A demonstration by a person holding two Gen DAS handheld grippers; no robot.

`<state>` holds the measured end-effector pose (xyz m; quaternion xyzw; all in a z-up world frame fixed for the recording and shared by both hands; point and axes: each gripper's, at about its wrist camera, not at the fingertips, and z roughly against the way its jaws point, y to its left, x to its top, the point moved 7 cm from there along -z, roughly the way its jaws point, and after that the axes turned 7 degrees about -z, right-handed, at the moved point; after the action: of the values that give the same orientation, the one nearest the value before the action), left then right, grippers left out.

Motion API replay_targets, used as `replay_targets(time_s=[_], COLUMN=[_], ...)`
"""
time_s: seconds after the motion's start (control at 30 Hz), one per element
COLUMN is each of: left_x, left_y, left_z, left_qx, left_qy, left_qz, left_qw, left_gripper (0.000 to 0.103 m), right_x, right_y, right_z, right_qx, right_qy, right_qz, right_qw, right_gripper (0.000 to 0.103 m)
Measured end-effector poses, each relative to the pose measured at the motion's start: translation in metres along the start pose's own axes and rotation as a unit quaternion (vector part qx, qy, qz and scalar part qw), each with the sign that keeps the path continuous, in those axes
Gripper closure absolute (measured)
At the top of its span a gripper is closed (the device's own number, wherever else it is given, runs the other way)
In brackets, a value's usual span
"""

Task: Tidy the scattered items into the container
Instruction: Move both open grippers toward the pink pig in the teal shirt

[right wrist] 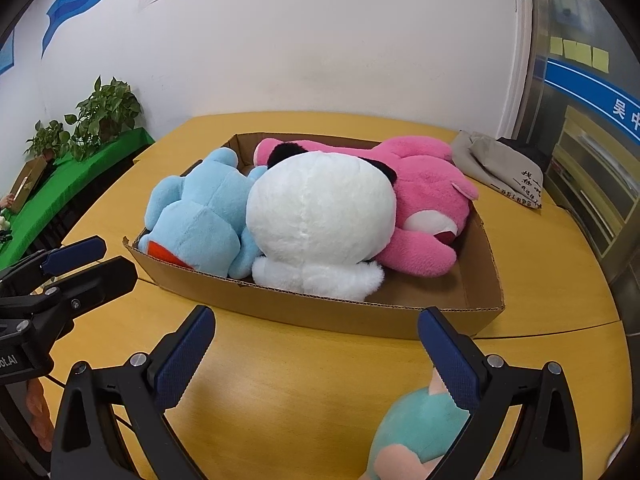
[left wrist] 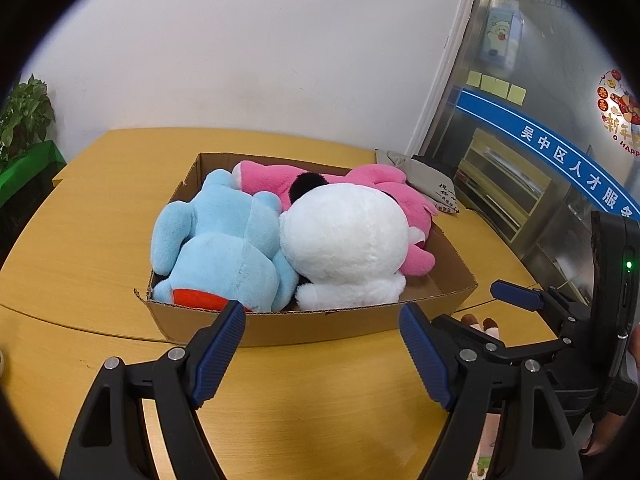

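A shallow cardboard box (left wrist: 280, 326) (right wrist: 320, 312) sits on the yellow table and holds three plush toys: a light blue one (left wrist: 216, 248) (right wrist: 200, 220) on the left, a white one with black ears (left wrist: 344, 240) (right wrist: 320, 216) in the middle, and a pink one (left wrist: 404, 200) (right wrist: 424, 200) at the back right. A teal and peach plush (right wrist: 416, 436) lies on the table under my right gripper's right finger. My left gripper (left wrist: 322, 356) is open and empty, just in front of the box. My right gripper (right wrist: 316, 360) is open and empty, in front of the box. Each gripper shows in the other's view, the right one (left wrist: 516, 300) and the left one (right wrist: 76, 256).
A grey cloth bag (left wrist: 432, 184) (right wrist: 500, 168) lies on the table behind the box at the right. Potted plants (right wrist: 104, 112) stand on a green-covered surface at the left. A metal-framed glass door (left wrist: 540, 140) is at the right. A white wall is behind the table.
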<state>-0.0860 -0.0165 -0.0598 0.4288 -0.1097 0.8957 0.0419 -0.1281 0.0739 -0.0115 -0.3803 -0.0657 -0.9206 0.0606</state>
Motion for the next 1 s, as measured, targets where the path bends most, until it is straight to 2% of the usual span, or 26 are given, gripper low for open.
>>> replay_targets(time_s=[0.37, 1.0], left_x=[-0.0027, -0.0028], left_y=[-0.0070, -0.0081], left_z=[-0.0060, -0.0087], left_qx=[-0.015, -0.016], left_qy=[0.006, 0.011], left_qz=[-0.003, -0.005], left_qw=[0.9999, 0.9998], left_gripper=[0.024, 0.024], right_x=[-0.0009, -0.0030], right_y=[-0.0008, -0.0062], right_z=[-0.0005, 0.0008], right_qx=[0.005, 0.004], right_qy=[0.000, 0.001], right_qz=[0.000, -0.006], right_qw=[1.000, 1.000], right_gripper=[0.000, 0.000])
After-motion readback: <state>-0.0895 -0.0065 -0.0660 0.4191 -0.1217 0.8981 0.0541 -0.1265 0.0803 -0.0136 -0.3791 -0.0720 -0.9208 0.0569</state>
